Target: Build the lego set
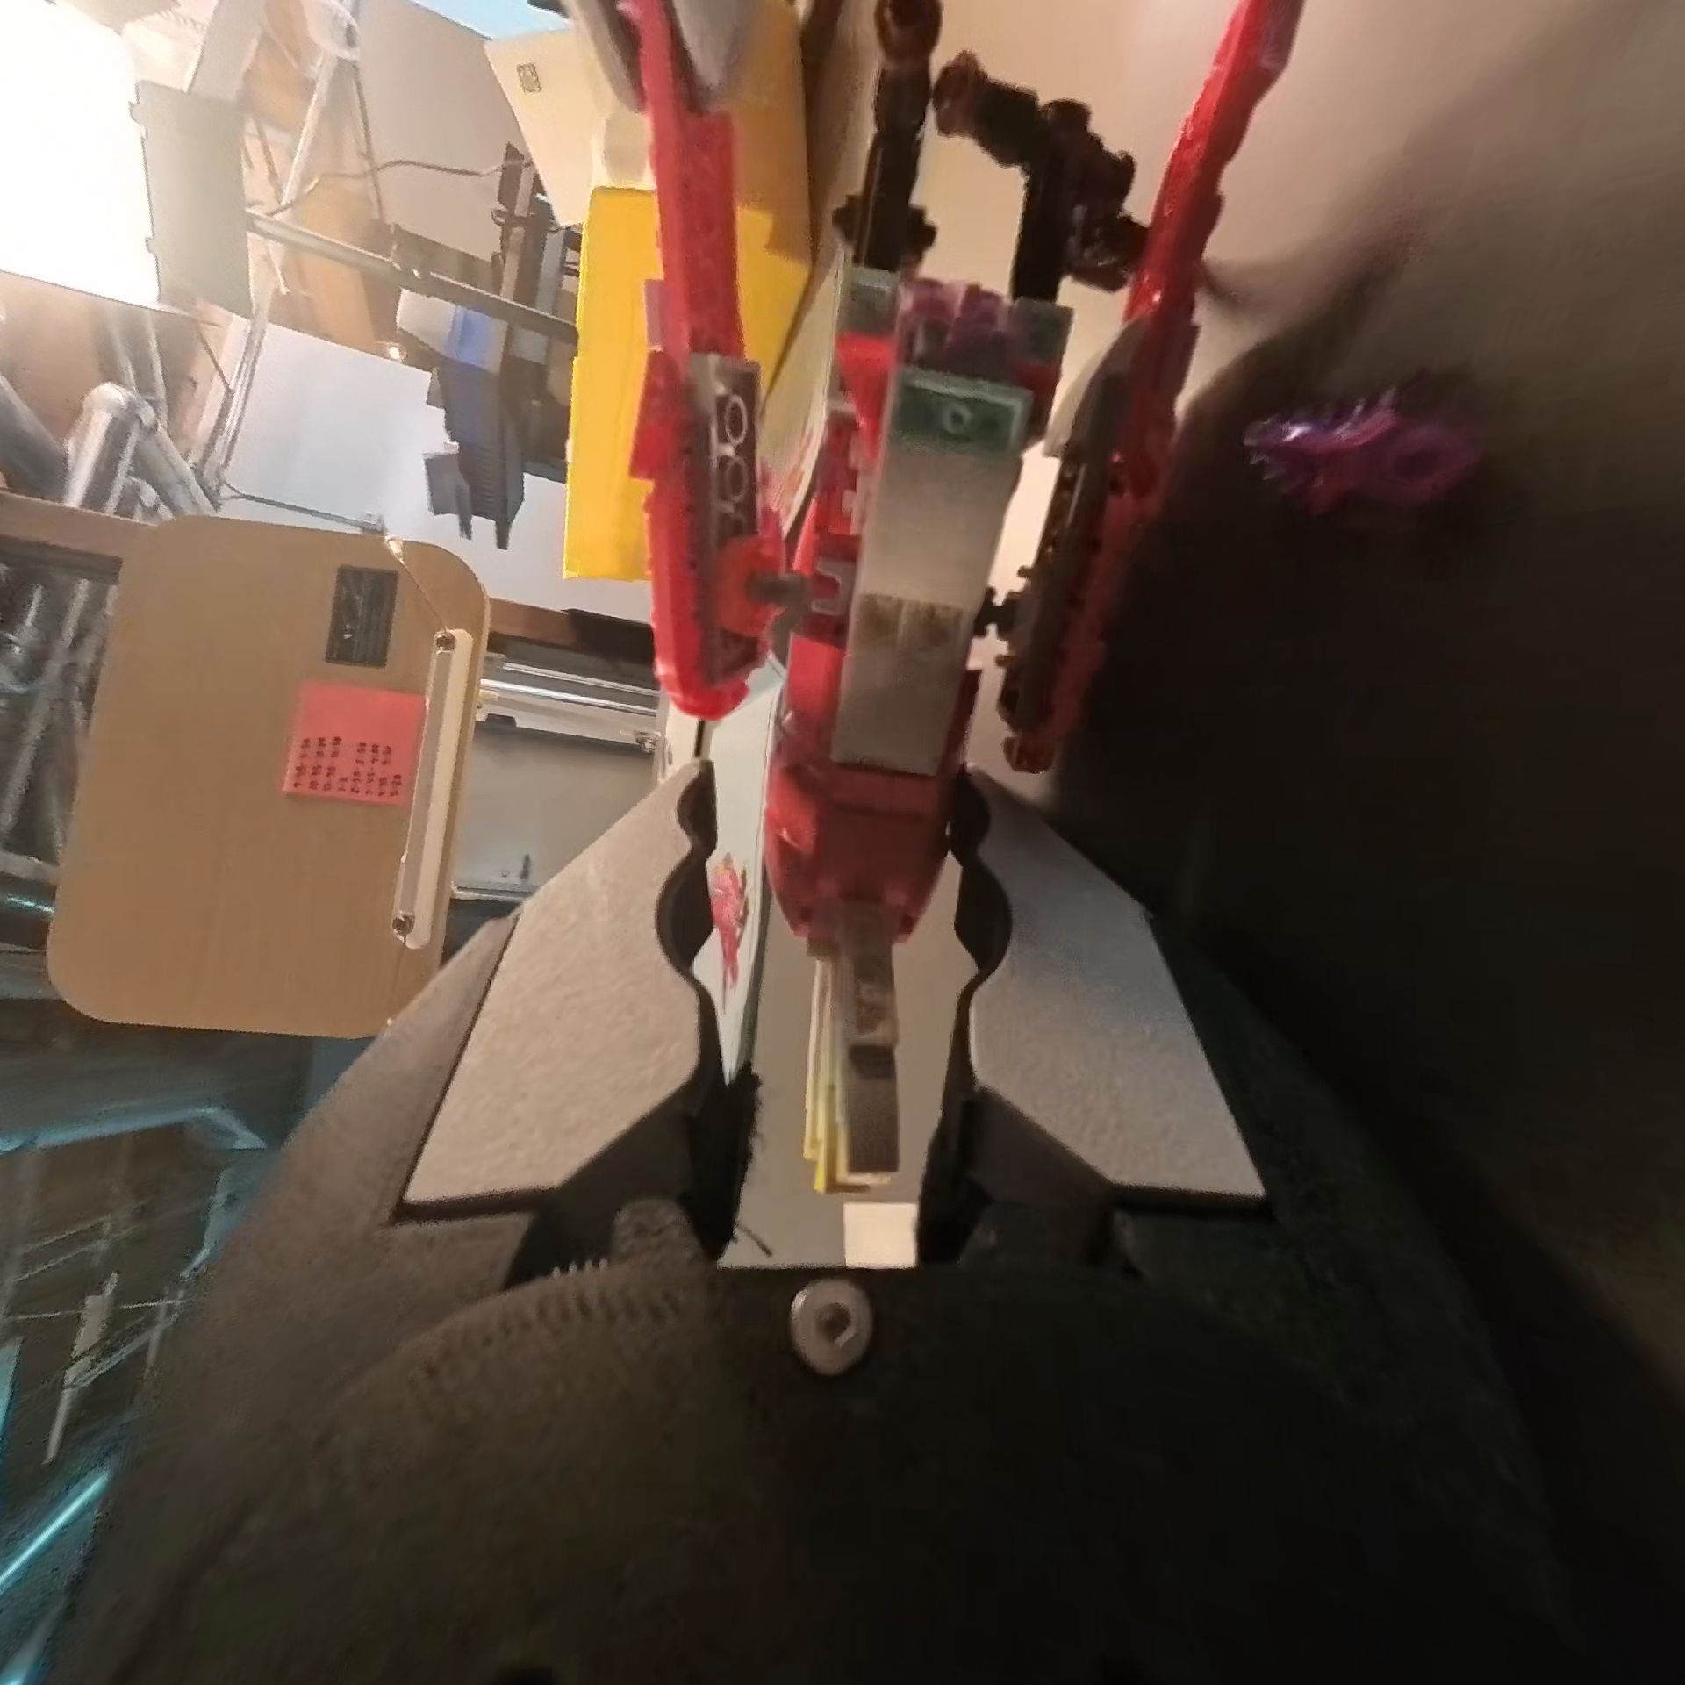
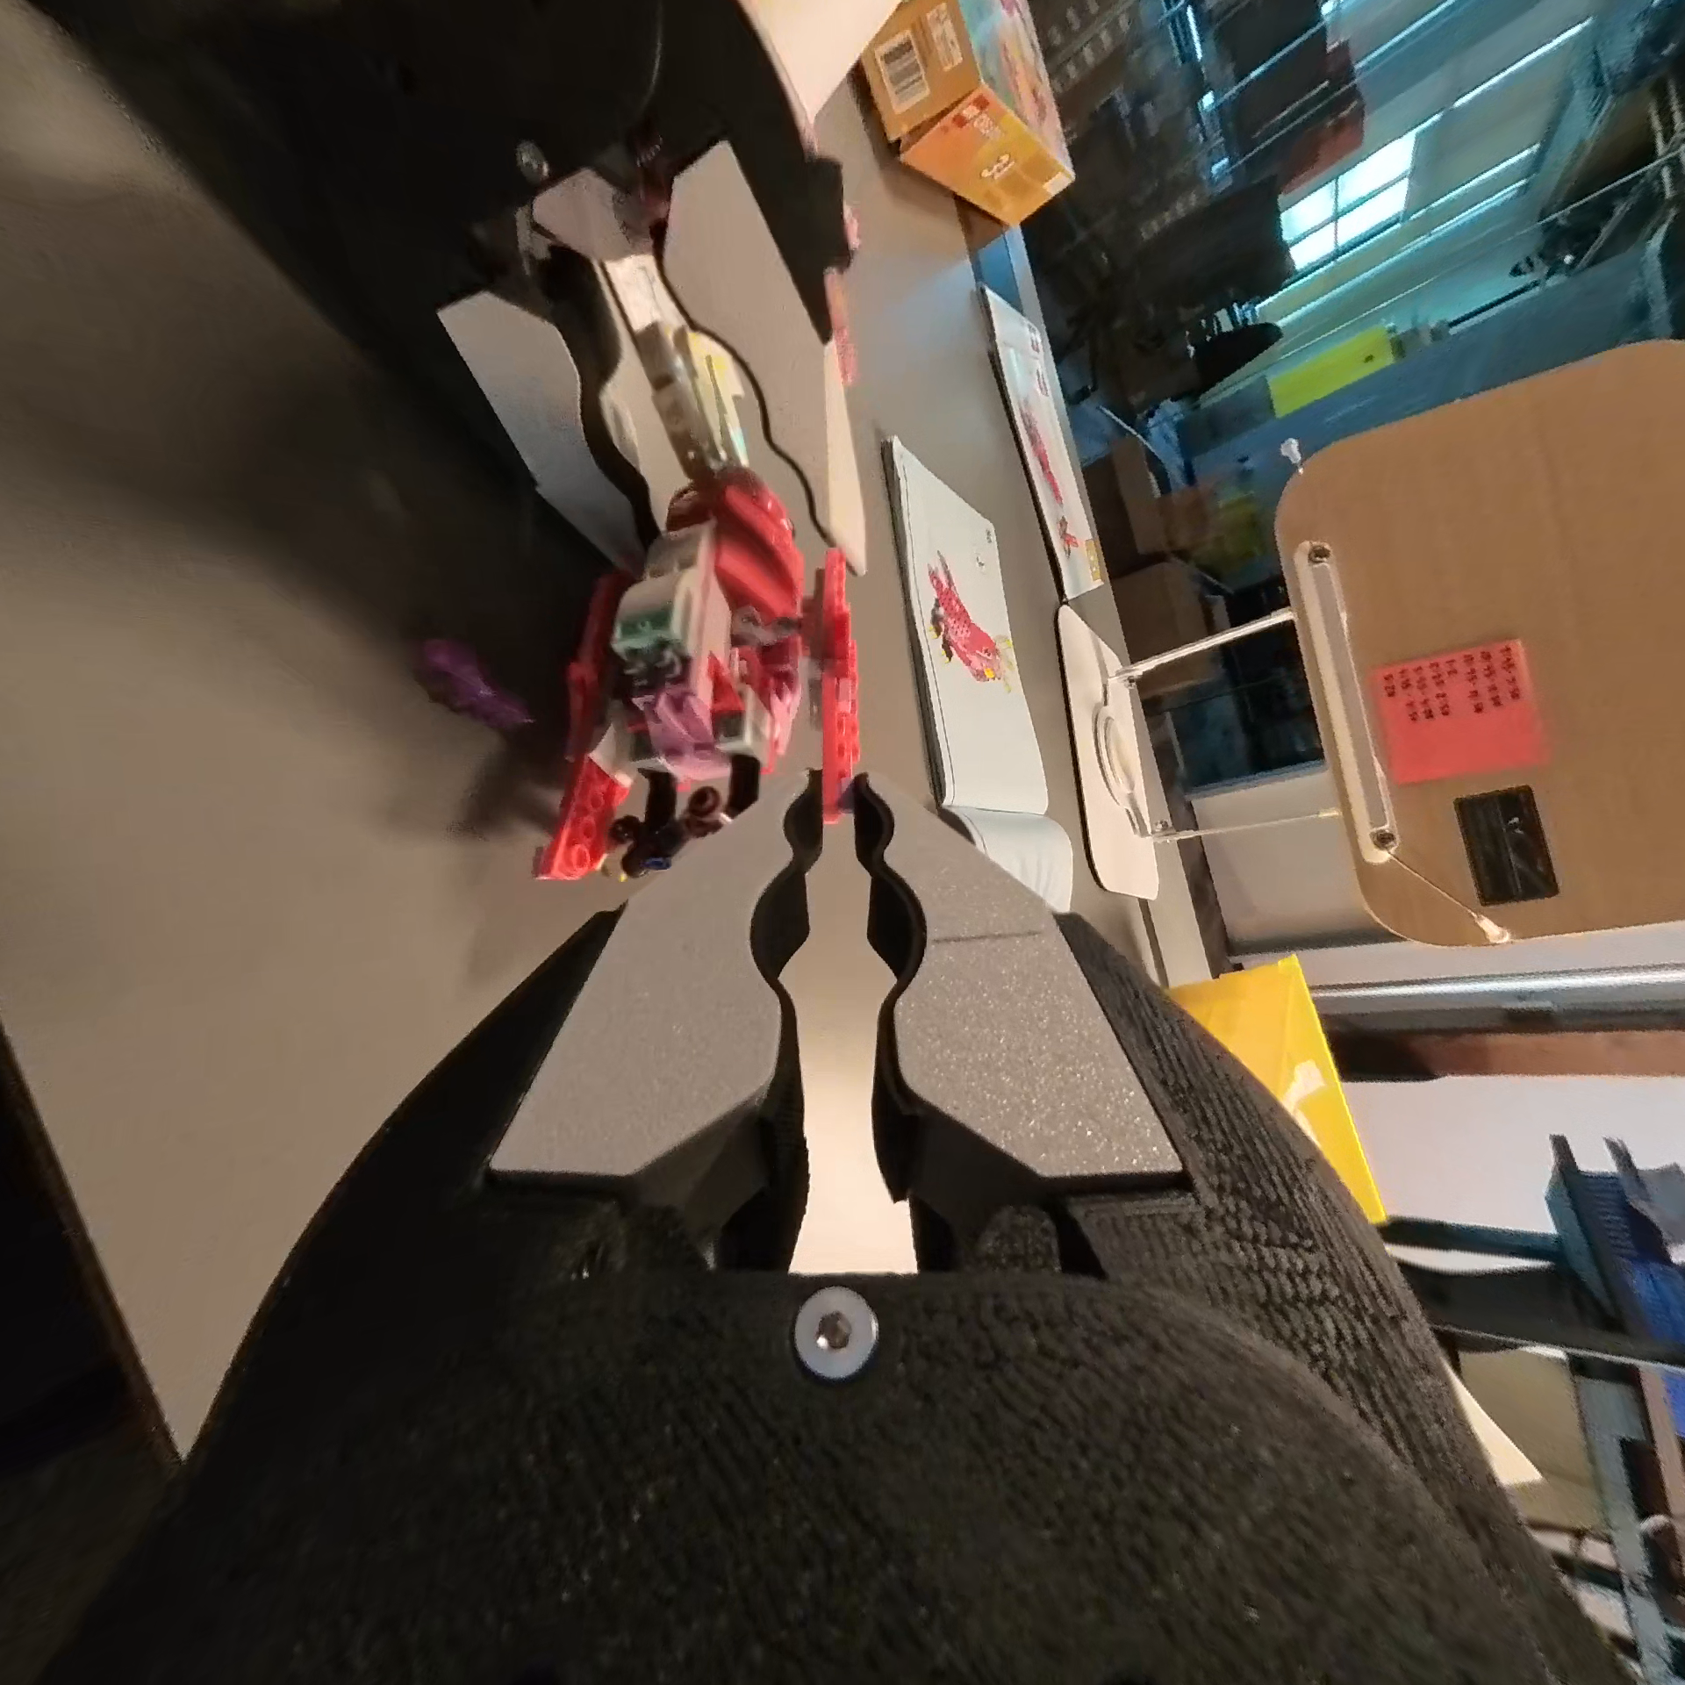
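A red brick model (image 1: 912, 565) with wings, a grey-white belly and black claws hangs above the grey table (image 2: 182, 821). My left gripper (image 1: 834, 802) stands open around its tail end. The right pad (image 1: 980, 848) touches the red body. A gap shows between the left pad (image 1: 684, 875) and the body. In the right wrist view the model (image 2: 702, 656) lies between both grippers, with the left gripper (image 2: 743, 556) around its tail. My right gripper (image 2: 832, 786) is shut on the tip of the model's red wing (image 2: 834, 675).
A small purple piece (image 2: 465, 684) lies on the table by the model and also shows in the left wrist view (image 1: 1359, 456). An instruction booklet (image 2: 966, 638), toy boxes (image 2: 976, 109) and a wooden board (image 2: 1477, 638) with a pink note stand beyond. There is about 10 centimetres between the tips of the two grippers. Both grippers' tips are roughly 9 centimetres from the small purple piece (image 2: 465, 684).
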`<state>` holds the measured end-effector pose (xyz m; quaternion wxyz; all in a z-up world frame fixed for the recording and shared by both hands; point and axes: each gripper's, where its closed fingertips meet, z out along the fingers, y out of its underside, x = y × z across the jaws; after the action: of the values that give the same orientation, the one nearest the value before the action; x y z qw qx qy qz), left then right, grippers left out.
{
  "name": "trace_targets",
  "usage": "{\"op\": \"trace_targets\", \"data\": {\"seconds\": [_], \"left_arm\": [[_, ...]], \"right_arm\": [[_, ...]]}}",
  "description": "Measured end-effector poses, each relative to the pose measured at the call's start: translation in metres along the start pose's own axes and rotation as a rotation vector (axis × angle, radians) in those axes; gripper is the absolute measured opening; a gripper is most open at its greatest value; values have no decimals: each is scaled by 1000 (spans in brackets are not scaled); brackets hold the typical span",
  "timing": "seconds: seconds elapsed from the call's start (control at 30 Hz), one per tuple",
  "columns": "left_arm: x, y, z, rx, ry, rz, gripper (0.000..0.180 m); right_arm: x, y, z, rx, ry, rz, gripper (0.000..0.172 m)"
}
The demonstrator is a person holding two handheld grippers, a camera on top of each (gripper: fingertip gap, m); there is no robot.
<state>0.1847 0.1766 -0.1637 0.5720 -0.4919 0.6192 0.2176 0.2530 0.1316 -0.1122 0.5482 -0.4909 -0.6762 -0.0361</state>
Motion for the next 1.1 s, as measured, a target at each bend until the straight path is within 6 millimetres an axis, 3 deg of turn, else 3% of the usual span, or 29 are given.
{"op": "trace_targets", "data": {"seconds": [0.67, 1.1], "left_arm": [[6, 2, -3, -35, 52, -43, 41], [6, 2, -4, -45, 47, -21, 41]], "right_arm": [[-13, -11, -8, 11, 62, -240, 3], [-19, 1, 0, -50, 117, -438, 5]]}}
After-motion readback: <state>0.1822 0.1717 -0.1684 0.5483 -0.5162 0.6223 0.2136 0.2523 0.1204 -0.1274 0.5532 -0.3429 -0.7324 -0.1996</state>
